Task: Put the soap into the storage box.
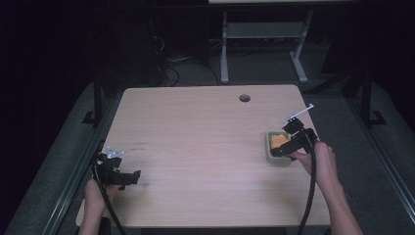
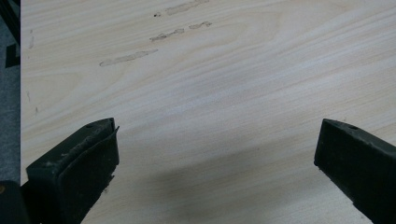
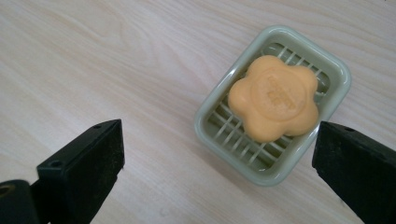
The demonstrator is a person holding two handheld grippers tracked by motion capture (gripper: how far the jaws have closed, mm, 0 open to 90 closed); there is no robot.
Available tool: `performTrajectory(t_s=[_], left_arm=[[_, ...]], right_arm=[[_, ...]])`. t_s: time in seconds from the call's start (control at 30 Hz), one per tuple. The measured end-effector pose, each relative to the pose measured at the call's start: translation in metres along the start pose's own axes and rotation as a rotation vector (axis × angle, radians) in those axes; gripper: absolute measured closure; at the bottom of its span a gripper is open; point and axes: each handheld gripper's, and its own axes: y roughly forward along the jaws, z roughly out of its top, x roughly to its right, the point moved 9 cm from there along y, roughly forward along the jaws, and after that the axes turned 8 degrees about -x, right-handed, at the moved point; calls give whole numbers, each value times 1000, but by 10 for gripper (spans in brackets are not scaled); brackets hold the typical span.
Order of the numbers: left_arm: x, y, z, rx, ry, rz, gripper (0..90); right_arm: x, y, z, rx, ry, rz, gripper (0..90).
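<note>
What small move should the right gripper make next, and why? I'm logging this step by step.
Probably shift the right gripper toward the soap dish until the orange flower-shaped soap sits midway between its jaws. They stand wide open above the table, yet the soap lies off to one side, close to one jaw. The left gripper is open over bare wood.

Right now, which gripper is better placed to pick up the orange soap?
Right. The right gripper hovers open beside the soap in its dish; the left gripper sits across the table.
</note>
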Motion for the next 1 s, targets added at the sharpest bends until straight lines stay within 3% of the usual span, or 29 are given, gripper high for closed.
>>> performTrajectory(t_s=[0.2,0.77,1.0], left_arm=[[1,0,0,-5,4,-6,0],[3,1,0,-6,4,-12,0],[4,1,0,-11,12,-13,0]], right_arm=[[-6,-4,-13,21,-21,-6,21],[-15,7,-54,35,-43,-21,10],[-15,16,-73,68,-22,-33,9]])
